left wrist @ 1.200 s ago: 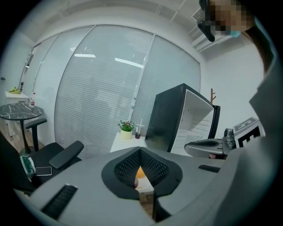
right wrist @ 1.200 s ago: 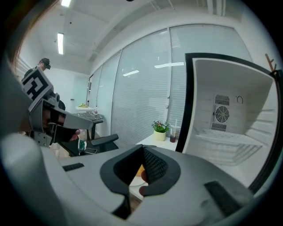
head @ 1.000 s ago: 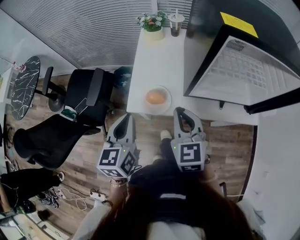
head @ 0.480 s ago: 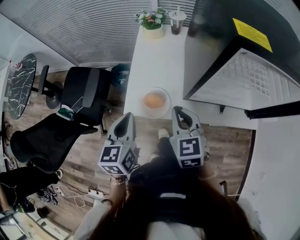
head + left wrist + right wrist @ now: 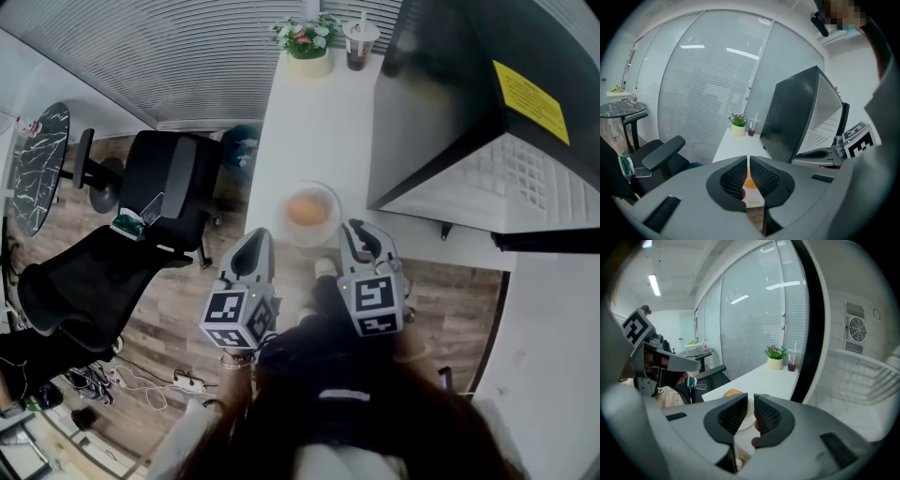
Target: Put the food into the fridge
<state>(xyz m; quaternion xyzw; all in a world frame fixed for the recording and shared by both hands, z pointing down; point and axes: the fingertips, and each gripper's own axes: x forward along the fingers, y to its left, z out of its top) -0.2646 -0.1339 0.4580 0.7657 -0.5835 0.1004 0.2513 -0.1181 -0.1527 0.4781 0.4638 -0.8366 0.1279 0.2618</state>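
Observation:
An orange round piece of food [image 5: 307, 209] lies on a pale plate [image 5: 326, 225] near the front edge of the white table [image 5: 309, 122]. The black fridge [image 5: 450, 84] stands on the table's right with its door [image 5: 525, 178] swung open. My left gripper [image 5: 255, 239] hovers just short of the plate's left side, and my right gripper [image 5: 354, 230] is close to its right side. Both jaws have just been opening: the left gripper [image 5: 748, 161] shows a thin slit, the right gripper [image 5: 751, 405] a wider gap. Nothing is between them. The food [image 5: 733, 393] shows past the right jaws.
A potted plant [image 5: 307, 42] and a drink cup [image 5: 358, 47] stand at the table's far end. Black office chairs [image 5: 169, 183] and a round marble table [image 5: 33, 169] are to the left on the wooden floor. Cables [image 5: 141, 389] lie on the floor.
Both grippers have come closer to the plate at the table's edge. Their jaws have parted slightly, the right more than the left.

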